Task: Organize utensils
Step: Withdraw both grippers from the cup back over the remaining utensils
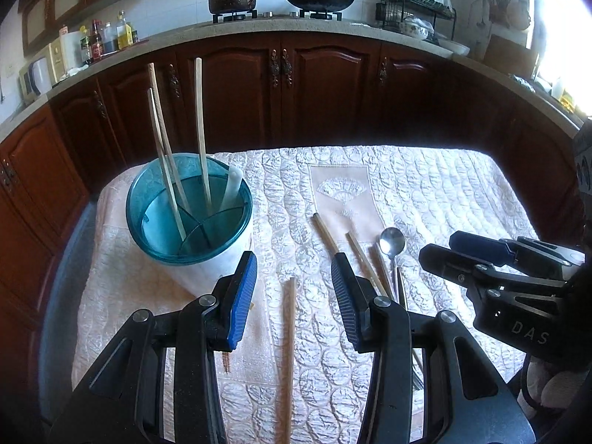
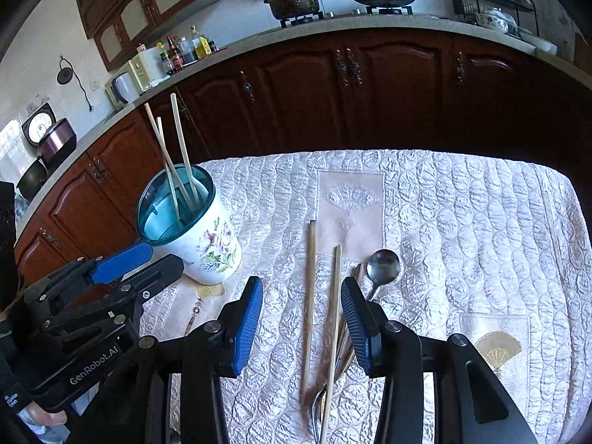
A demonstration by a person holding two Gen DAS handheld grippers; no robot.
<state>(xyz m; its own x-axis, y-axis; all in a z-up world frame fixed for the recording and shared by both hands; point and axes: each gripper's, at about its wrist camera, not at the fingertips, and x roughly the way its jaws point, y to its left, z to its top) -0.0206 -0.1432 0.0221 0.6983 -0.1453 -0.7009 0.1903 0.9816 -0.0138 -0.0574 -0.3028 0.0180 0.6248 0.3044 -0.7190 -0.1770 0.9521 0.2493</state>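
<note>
Sorting is partly done: three chopsticks [image 1: 201,129] and a white utensil [image 1: 232,185] stand in the holder [image 2: 207,248] near the tabletop's far-left corner. Several loose chopsticks [image 2: 309,307] and a spoon [image 2: 383,266] lie mid-tabletop. Left gripper [image 1: 294,296] and right gripper [image 2: 301,325] hover released, holding nothing.

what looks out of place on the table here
Loose chopsticks and a spoon lie scattered at crossing angles on the cloth, while three chopsticks already stand in the holder. Nothing looks spilled or broken.
</note>
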